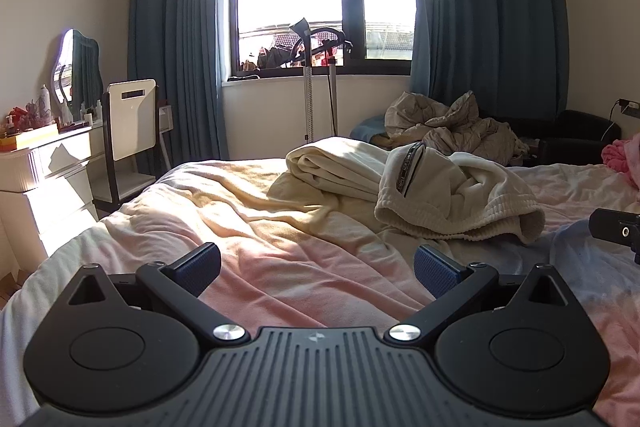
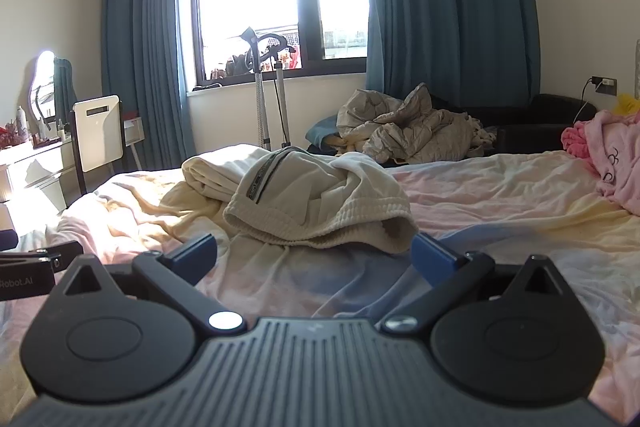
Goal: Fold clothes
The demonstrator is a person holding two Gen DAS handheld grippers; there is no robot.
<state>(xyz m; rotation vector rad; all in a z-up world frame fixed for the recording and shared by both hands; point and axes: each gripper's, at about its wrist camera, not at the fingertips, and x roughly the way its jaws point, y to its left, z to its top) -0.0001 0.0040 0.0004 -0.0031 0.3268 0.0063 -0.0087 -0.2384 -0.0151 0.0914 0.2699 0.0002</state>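
A crumpled cream sweatshirt [image 1: 452,195] [image 2: 316,199] with a ribbed hem and a dark striped band lies in a heap on the bed. My left gripper [image 1: 318,269] stands open over the pink sheet, short of the heap and to its left, nothing between its blue pads. My right gripper [image 2: 314,259] is open too, hovering just in front of the ribbed hem without touching it. Part of the right gripper's black body [image 1: 616,229] shows at the right edge of the left wrist view. Part of the left gripper's black body [image 2: 28,267] shows at the left edge of the right wrist view.
The bed [image 1: 280,247] has a rumpled pink, yellow and blue sheet. Pink clothing [image 2: 616,155] lies at the far right of the bed. A grey quilt [image 2: 412,131] is piled beyond the bed on a dark sofa. A white dresser [image 1: 44,171] and chair [image 1: 132,123] stand left.
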